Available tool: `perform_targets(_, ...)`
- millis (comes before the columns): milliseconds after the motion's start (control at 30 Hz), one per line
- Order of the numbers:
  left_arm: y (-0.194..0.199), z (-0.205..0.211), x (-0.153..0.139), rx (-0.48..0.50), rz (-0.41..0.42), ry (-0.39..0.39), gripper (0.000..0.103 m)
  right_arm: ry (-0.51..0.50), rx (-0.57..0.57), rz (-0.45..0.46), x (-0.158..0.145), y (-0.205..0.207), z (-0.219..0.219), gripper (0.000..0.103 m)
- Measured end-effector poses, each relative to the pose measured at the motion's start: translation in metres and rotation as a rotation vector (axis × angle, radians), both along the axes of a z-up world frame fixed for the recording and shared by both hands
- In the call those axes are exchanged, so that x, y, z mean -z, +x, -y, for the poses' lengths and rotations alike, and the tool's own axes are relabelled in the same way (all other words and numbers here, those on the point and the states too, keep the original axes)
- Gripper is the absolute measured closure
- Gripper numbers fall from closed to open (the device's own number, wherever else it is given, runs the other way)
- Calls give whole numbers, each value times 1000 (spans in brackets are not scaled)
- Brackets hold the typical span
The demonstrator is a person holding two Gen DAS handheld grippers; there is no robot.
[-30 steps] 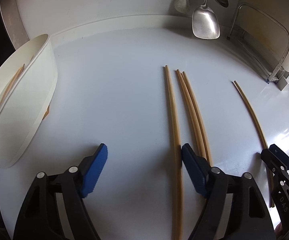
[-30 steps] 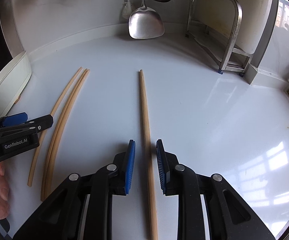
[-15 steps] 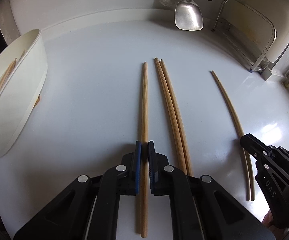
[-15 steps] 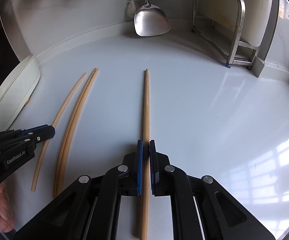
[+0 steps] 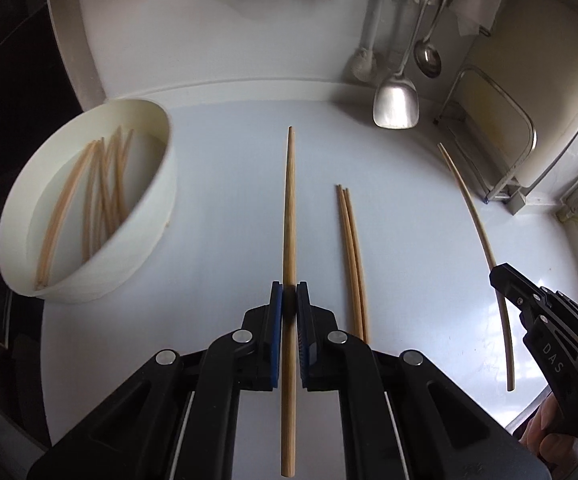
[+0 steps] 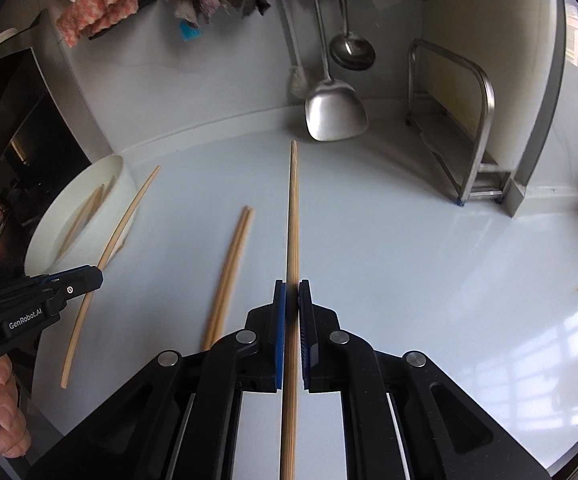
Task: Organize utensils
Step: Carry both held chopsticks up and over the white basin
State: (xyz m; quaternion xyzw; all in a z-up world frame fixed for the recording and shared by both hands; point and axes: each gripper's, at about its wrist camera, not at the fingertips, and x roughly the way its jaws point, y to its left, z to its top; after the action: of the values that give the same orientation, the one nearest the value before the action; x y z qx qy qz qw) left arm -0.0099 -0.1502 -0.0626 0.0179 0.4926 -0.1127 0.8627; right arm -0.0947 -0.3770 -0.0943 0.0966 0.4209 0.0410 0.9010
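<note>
While each holds one long bamboo chopstick clear of the white worktop point(image 5: 225, 208), both grippers stand pinched: left gripper point(image 5: 289, 300) on its chopstick point(image 5: 289, 208), right gripper point(image 6: 292, 300) on its chopstick point(image 6: 293, 208). Pair of bamboo chopsticks point(image 5: 351, 248): lying side by side on the worktop, between the two grippers. Round white plastic basin point(image 5: 145, 232): far left, holding several more chopsticks. Steel spatula point(image 6: 335, 114) and ladle point(image 6: 352, 53): hanging at the far wall.
</note>
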Motion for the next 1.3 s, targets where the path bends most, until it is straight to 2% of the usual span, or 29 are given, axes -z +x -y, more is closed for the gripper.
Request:
perform_targets(167,-5,-47,-36,-104,49,-14,95,-5,-99,57,-39,15,-34,97)
perform_targets(267,-3,-82,-47,-165,66,-15,95,0,-160,86,-54,25,-65,97)
perform_targets(567,37,-192,-59,-259,84,-8,95,53,-275,86,-70,78,-186,97)
perform_targets(733,78,-238,-45,-257,55,-37,95,56,-320,44,-62,114,-257,97)
perform_targets(900,119,-256,-18,-195,-3,-53,95,82,-313,-25,-40,150,-305,97)
perform_targets(1133,153,-263,22,-128,-90,-47,95,89,-263,-134,-4,188,-332,97)
perform_targets(1300,168,-258,47,-89,-146,-45,95,69,-233,-190,17,201,-337,97)
